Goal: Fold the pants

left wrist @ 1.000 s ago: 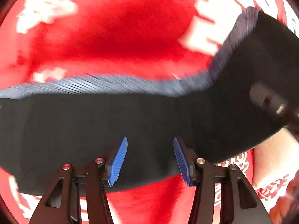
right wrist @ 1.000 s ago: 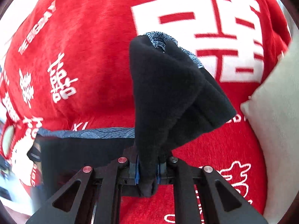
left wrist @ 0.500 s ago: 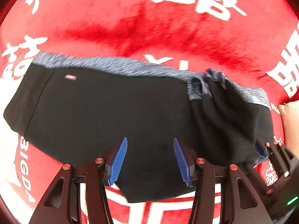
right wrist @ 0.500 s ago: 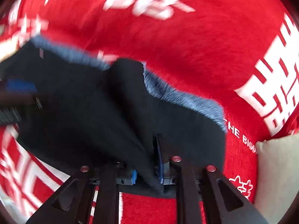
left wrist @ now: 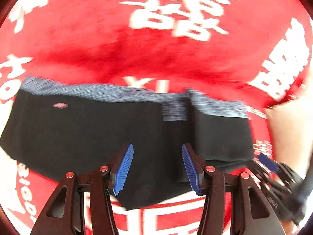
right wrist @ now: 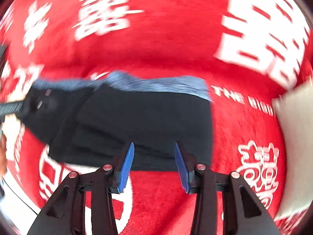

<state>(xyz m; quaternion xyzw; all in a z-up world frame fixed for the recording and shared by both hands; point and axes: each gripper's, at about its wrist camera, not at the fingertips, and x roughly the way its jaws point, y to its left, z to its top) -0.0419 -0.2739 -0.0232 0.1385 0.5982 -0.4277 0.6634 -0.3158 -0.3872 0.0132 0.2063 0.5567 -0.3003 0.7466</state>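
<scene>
- A red blanket [left wrist: 82, 45] printed with white characters is covering the whole view, and a pale cushion [right wrist: 293, 137] is sitting at its right edge.
- The black pants [left wrist: 97, 133] are lying flat on the blanket as a wide band, their blue-grey waistband [left wrist: 88, 91] running along the far edge; the right part is lying doubled over the middle, so one fold looks done.
- The left gripper [left wrist: 157, 168] is hovering over the near edge of the pants with its blue pads spread apart, gripping nothing.
- The right gripper [right wrist: 154, 164] is likewise hanging spread at the near right edge of the pants [right wrist: 146, 121], empty.
- Judging by the long left part lying unfolded, at least one more fold is remaining.
</scene>
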